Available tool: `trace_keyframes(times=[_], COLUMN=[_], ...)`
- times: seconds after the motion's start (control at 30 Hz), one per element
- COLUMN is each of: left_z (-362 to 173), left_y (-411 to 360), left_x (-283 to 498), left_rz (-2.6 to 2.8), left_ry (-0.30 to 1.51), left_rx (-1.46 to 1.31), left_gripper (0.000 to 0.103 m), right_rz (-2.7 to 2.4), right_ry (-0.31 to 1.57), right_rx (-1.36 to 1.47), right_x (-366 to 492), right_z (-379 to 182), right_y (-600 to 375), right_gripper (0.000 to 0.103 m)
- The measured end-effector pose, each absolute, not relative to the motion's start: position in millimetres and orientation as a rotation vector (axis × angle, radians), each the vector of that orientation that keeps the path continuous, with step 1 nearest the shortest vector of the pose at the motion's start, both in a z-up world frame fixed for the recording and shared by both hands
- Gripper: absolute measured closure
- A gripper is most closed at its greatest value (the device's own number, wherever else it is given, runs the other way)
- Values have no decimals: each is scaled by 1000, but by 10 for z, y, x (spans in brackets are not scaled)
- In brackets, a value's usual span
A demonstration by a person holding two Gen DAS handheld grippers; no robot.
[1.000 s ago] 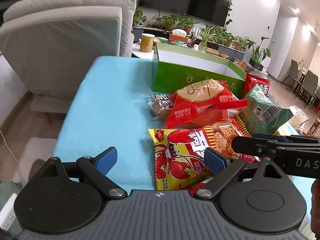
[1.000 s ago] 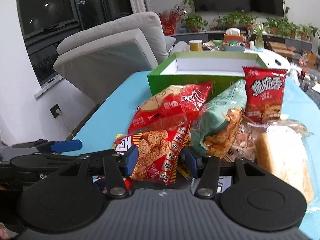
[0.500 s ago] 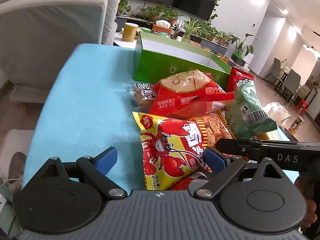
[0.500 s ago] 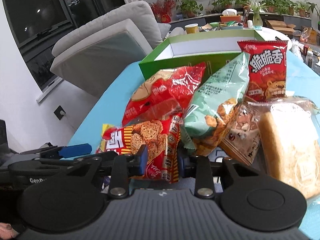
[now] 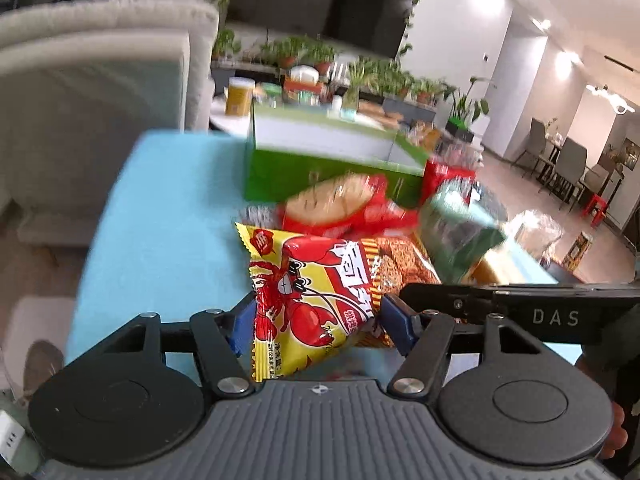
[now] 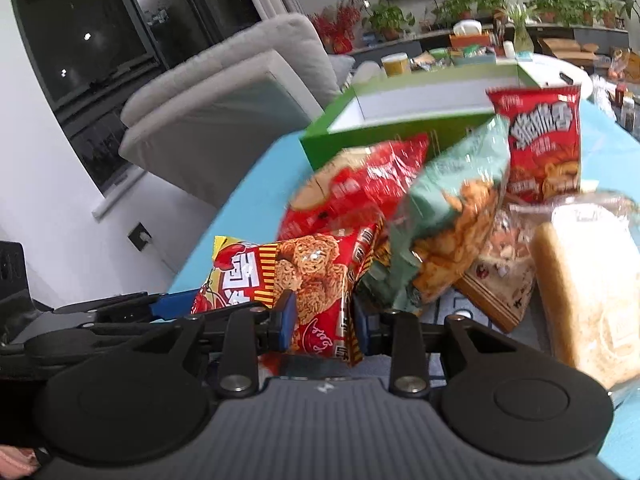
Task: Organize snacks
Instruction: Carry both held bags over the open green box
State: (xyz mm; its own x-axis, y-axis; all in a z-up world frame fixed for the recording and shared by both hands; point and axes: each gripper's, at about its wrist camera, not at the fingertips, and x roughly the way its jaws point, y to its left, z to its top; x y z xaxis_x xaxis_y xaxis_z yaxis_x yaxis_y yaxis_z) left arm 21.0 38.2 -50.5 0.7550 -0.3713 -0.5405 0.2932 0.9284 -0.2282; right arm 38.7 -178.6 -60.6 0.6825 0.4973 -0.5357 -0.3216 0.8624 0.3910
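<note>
A yellow-and-red lobster snack bag (image 5: 316,280) lies at the front of a snack pile on the blue table (image 5: 168,208). My left gripper (image 5: 316,324) is shut on its yellow end. My right gripper (image 6: 322,320) is shut on the same bag's red end (image 6: 304,272). Behind it lie a red bag with a round cracker picture (image 6: 360,188), a green bag (image 6: 452,208) and an upright red bag (image 6: 540,144). An open green box (image 6: 400,120) with a white inside stands at the back; it also shows in the left wrist view (image 5: 332,160).
A loaf of bread in clear wrap (image 6: 588,288) and a clear nut bag (image 6: 504,264) lie on the right. A grey sofa (image 5: 96,92) stands left of the table. A white side table with a yellow cup (image 5: 239,96) is behind the box.
Both grippers have closed on the lobster bag from opposite ends. The left one was wide open a second ago. The bag now sits lifted between them.
</note>
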Motion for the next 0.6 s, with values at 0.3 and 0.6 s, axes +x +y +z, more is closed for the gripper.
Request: trace_keyframes(times=[0.3, 0.6], left_z=[77, 352], left_y=[263, -40], left_x=[237, 713], left_rz=[-383, -414], left_ry=[453, 415], left_rx=[-85, -29], left_gripper=[40, 39], right_rz=[486, 451], right_ry=[547, 473], right_rx=[311, 325], right_x=[416, 845], right_z=[-147, 118], right_y=[-1884, -2107], right_gripper=[39, 39])
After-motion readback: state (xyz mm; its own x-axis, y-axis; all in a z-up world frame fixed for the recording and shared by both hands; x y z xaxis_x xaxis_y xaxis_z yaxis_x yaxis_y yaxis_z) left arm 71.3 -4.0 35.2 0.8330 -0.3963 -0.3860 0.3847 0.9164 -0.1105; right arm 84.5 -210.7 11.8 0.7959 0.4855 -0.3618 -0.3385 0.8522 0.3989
